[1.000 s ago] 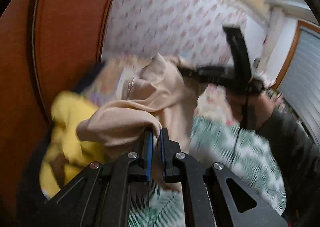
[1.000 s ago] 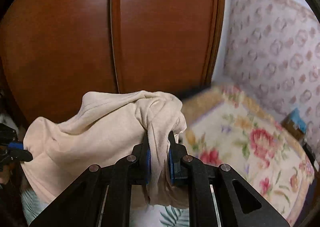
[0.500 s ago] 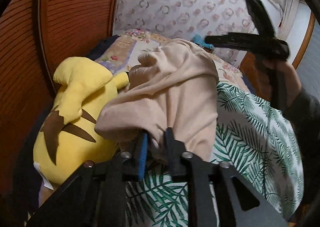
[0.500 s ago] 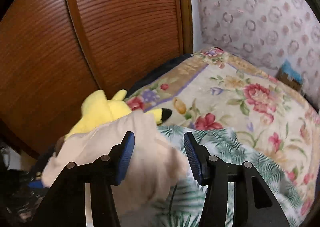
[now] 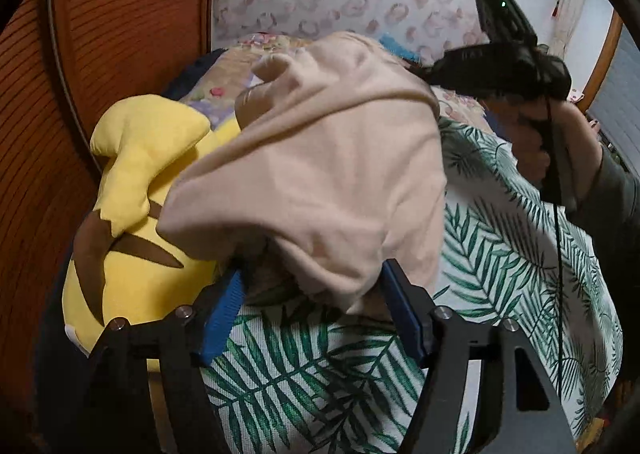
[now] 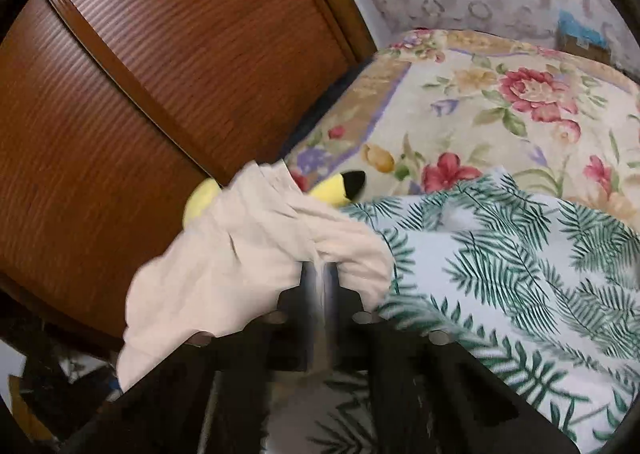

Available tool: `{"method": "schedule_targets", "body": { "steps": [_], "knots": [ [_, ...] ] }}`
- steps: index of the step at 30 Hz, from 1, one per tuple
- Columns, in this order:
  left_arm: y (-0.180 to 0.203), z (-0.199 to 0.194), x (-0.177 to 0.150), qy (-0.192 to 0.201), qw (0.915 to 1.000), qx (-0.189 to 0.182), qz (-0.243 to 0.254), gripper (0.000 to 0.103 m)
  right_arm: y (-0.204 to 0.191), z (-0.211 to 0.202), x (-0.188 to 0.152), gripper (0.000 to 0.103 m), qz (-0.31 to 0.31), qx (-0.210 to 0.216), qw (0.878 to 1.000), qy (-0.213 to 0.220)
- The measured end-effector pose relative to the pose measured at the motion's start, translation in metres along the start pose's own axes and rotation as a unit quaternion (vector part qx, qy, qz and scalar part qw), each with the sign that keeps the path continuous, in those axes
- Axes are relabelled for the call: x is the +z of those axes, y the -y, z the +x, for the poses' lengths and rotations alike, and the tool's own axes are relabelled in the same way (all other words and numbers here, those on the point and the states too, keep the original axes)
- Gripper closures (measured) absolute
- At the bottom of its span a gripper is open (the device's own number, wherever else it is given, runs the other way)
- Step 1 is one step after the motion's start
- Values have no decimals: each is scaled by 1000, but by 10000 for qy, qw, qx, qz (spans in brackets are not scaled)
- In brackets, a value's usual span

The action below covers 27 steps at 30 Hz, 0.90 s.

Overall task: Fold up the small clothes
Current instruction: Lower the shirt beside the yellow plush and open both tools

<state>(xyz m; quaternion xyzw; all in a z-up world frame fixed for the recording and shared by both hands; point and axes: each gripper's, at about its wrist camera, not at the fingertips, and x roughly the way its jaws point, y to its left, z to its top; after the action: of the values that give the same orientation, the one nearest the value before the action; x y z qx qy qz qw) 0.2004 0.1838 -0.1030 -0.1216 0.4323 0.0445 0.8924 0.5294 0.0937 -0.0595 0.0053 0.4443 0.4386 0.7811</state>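
Cloth that hung bunched in the air a second ago, pinched at both ends, now lies slumped on the bed. The beige garment [image 5: 320, 174] rests partly on the leaf-print sheet [image 5: 500, 254] and partly against the yellow plush toy [image 5: 136, 214], which was hidden or blurred before and now shows plainly beside the wooden wardrobe door [image 6: 160, 94].

The left gripper [image 5: 316, 306] has let go: its blue-padded fingers [image 5: 222, 314], clamped tight on the fabric earlier, stand apart and are opening wider. The garment's lower fold droops between them, with the right-hand finger partly under the cloth edge — no pad presses on it.

The right gripper [image 6: 320, 274] opened half a second ago and has snapped shut again. Its fingers are blurred in the right wrist view but pressed together, their tips at a ridge of the beige fabric near the garment's right edge; whether cloth is caught between them I cannot tell. In the left wrist view a hand [image 5: 560, 146] carries that gripper above the far side of the garment.
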Motion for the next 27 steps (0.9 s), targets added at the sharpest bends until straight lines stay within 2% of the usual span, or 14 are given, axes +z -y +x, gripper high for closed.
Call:
{"method": "schedule_targets", "body": {
  "steps": [2,5,9,12,16,20,23,27],
  "knots": [
    [-1,-1,-1,38,10000,-14,-17,34,5,0,-2,101,-127,-326,9991,259],
    [2,0,-5,109,9999,50,65,33,17,-7,0,100,39,-822,9946,634],
    [9,-1,-7,156,9995,164,229,30,15,1,-2,100,-69,-871,9951,456],
    [5,-7,-6,210,9997,26,109,30,3,-12,-6,80,-349,-1115,9920,487],
    [11,-28,-7,501,9985,70,223,26,-21,-51,-22,78,-542,-1252,9883,677],
    [20,-56,-5,819,9963,-21,271,20,-48,-96,-56,74,-666,-1307,9853,873],
    [34,-77,-5,1036,9938,-49,409,17,-65,-126,-84,66,-767,-1348,9825,1031],
    [55,-95,-6,1212,9907,-187,583,17,-77,-163,-125,48,-815,-1378,9794,1235]
  ]
}}
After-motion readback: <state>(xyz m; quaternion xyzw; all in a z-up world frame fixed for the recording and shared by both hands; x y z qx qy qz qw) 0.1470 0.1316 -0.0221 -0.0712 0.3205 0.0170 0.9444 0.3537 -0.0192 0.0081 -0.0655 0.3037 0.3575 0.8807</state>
